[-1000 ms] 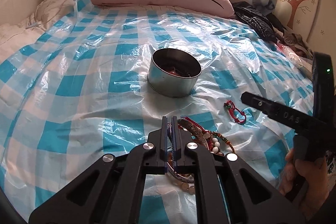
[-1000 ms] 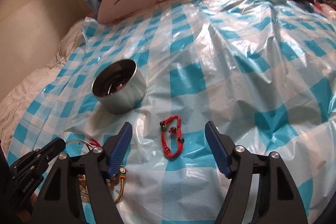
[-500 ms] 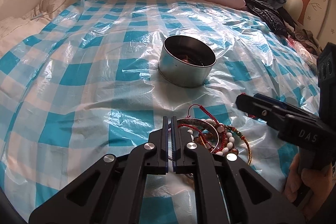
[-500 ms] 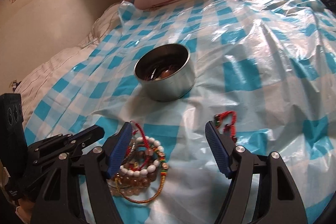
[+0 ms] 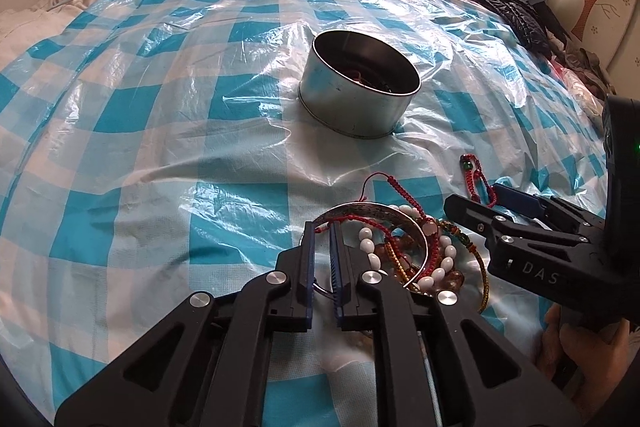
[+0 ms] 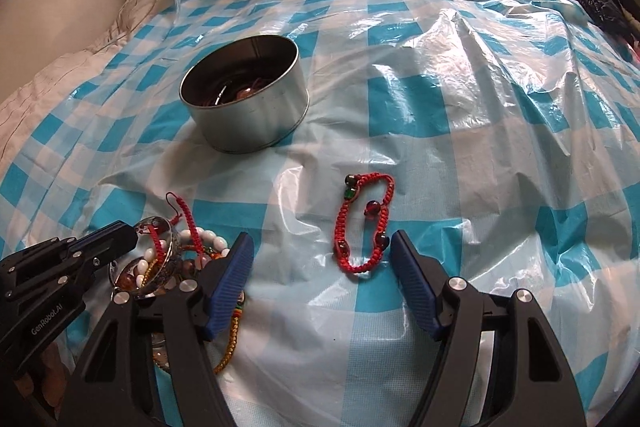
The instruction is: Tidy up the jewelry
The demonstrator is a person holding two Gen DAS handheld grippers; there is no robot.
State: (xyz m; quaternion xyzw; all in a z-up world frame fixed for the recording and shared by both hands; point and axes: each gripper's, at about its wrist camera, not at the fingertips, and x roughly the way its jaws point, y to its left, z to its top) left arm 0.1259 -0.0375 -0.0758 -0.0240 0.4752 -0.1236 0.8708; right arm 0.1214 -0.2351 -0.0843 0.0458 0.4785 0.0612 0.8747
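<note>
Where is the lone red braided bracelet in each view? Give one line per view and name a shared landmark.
Left wrist: red braided bracelet, right of centre, partly behind the right gripper.
Right wrist: bracelet, centre, just ahead of the open jaws.
Shared landmark: metal tin.

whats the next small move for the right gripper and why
Probably ease the right gripper down and close on the red bracelet. Its fingers have just been narrowing but stand apart, the bracelet lies loose on the sheet just ahead between them, and the tin sits open beyond.
</note>
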